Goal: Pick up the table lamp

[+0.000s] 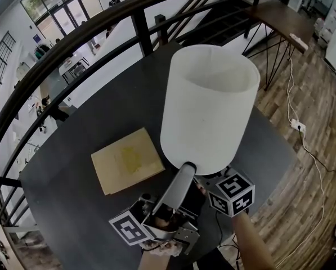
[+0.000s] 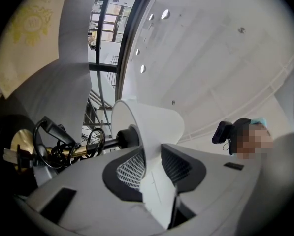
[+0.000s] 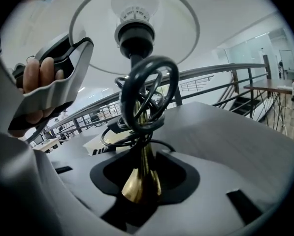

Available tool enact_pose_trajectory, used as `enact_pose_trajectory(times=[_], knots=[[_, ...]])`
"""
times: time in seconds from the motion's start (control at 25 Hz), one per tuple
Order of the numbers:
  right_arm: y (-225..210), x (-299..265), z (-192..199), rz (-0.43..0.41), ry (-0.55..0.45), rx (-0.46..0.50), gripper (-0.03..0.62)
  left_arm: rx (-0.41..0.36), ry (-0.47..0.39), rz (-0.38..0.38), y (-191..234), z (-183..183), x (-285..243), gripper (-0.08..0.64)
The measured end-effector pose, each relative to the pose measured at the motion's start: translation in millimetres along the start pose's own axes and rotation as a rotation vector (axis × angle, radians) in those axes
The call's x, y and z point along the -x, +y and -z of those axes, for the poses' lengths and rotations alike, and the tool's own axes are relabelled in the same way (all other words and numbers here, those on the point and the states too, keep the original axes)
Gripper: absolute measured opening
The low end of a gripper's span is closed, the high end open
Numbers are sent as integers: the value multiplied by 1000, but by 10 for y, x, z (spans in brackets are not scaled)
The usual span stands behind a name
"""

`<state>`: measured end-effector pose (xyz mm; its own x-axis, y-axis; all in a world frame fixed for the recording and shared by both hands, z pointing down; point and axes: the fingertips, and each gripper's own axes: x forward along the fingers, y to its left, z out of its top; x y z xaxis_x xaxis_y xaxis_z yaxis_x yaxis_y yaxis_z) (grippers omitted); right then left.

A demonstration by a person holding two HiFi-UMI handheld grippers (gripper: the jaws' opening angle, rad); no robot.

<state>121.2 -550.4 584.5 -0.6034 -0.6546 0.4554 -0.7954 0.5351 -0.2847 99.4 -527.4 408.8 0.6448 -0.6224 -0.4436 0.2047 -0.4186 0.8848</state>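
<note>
A table lamp with a tall white shade [image 1: 207, 106] stands on a dark round table [image 1: 66, 201]. My left gripper [image 1: 186, 172] reaches up from below, shut on the shade's lower rim. In the left gripper view the shade's wall [image 2: 154, 132] runs between the left gripper's [image 2: 154, 173] two pads. My right gripper [image 1: 213, 187] sits under the shade, its tips hidden there. In the right gripper view the right gripper [image 3: 143, 191] is shut on the lamp's brass stem [image 3: 143, 178], low on its flare. A coiled black cable [image 3: 147, 95] hangs round the stem below the bulb socket [image 3: 134, 33].
A tan envelope [image 1: 128, 159] lies flat on the table left of the lamp. A black railing [image 1: 100, 32] curves behind the table, with a drop beyond it. At the upper right stand a wooden desk [image 1: 280, 18] and stairs, with wooden floor [image 1: 311, 151] and a cord.
</note>
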Motion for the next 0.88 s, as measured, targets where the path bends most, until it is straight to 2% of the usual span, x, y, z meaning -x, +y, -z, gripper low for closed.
enact_pose_trajectory(times=[0.44, 0.88], knots=[[160, 60, 2, -19, 1, 0, 143, -17, -3, 8, -78, -28, 9, 104], [405, 309, -417, 2, -58, 56, 140, -56, 11, 78, -608, -75, -62, 100]])
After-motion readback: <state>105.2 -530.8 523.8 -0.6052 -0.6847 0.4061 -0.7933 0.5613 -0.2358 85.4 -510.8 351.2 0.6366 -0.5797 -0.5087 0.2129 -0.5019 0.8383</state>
